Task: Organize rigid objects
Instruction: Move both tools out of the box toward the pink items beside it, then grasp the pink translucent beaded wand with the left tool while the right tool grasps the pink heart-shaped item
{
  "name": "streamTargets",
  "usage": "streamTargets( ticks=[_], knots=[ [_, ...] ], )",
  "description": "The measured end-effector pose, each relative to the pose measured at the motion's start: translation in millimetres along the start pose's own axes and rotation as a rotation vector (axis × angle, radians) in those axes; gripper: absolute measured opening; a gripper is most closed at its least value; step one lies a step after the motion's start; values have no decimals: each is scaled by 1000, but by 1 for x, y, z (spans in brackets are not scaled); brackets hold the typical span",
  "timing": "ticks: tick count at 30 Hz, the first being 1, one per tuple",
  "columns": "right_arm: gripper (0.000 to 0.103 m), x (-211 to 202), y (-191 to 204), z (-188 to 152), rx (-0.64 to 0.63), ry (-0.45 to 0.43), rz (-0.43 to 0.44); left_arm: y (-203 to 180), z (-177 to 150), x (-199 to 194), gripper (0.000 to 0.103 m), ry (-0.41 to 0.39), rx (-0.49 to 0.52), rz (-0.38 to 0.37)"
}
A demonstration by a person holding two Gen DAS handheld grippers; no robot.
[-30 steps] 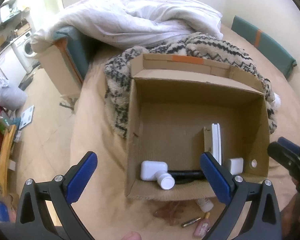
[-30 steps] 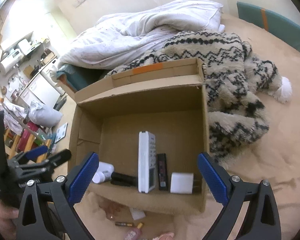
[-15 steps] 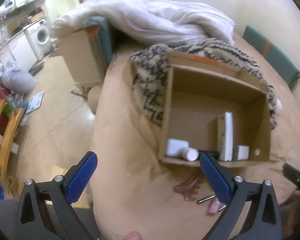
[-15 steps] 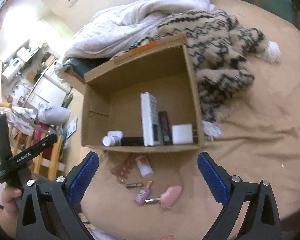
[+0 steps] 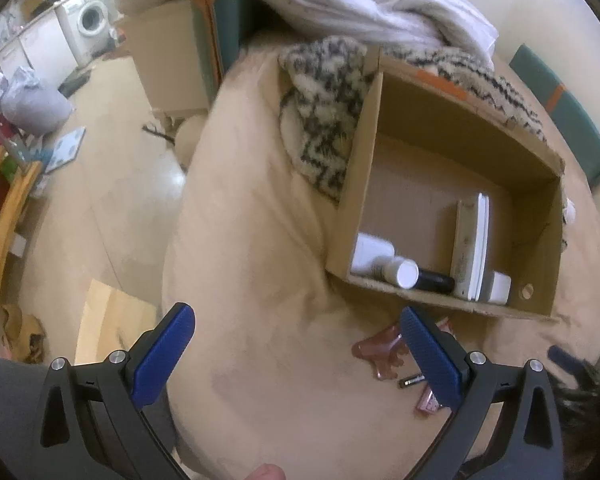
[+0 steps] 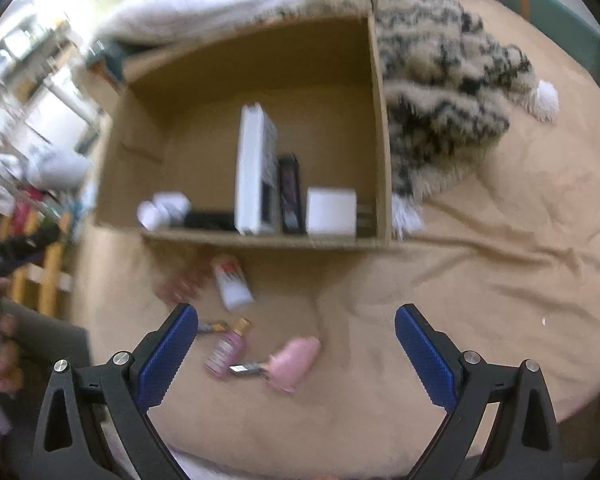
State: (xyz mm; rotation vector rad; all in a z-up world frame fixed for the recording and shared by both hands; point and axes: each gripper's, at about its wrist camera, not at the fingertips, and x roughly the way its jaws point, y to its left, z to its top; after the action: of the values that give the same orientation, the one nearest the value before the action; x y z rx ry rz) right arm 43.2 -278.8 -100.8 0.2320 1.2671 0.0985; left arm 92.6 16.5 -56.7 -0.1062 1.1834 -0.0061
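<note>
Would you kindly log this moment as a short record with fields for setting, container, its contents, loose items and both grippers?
setting: tan bedcover with a patterned blanket beside the box
container: open cardboard box
contents: white remote, black remote, white charger block, white bottle, black cylinder
loose items: white tube, pink bottle, pink oval object, all in front of the box
left gripper: open, empty
right gripper: open, empty, above the loose items
</note>
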Motion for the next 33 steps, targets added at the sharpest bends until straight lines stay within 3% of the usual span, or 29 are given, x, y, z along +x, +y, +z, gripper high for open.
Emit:
streamTargets(
  ticks=[4, 6, 8, 11, 15, 16, 17, 18, 21, 26, 28, 29, 30, 33],
  knots=[
    [103, 11, -4, -1, 47, 46, 16, -17, -10, 23, 102, 110, 74, -41],
    [103, 10, -6, 0, 62, 41, 26, -30, -18, 37, 97, 165, 123, -61],
    [103, 10, -8, 1, 80, 42, 41, -47, -23, 51, 83, 211, 186, -66],
    [103, 11, -9, 2, 88, 44, 54, -78, -30, 76, 78, 283, 318, -63],
    [103, 14, -12, 3, 98, 61, 57, -103, -37, 102, 73, 310, 411, -43],
    [103, 17, -14, 1, 108, 78, 57, -109, -41, 109, 70, 320, 434, -31],
    [103, 20, -17, 1, 116, 96, 64, -112, -43, 115, 60, 333, 447, -26],
    [103, 25, -18, -1, 125, 123, 85, -114, -45, 119, 59, 344, 454, -18],
    [89, 40, -20, -6, 156, 197, 149, -115, -46, 126, 59, 357, 446, -8],
    [74, 66, -9, -12, 143, 291, 149, -113, -47, 126, 55, 354, 457, -17],
    [56, 74, -5, -15, 126, 312, 118, -107, -48, 123, 55, 362, 431, -21],
    [51, 76, -4, -16, 114, 317, 94, -102, -48, 122, 55, 368, 412, -22],
    [37, 75, -3, -17, 101, 310, 70, -98, -48, 120, 55, 374, 396, -21],
    [30, 63, -5, -16, 87, 252, 40, -79, -50, 113, 55, 398, 332, -13]
  ],
)
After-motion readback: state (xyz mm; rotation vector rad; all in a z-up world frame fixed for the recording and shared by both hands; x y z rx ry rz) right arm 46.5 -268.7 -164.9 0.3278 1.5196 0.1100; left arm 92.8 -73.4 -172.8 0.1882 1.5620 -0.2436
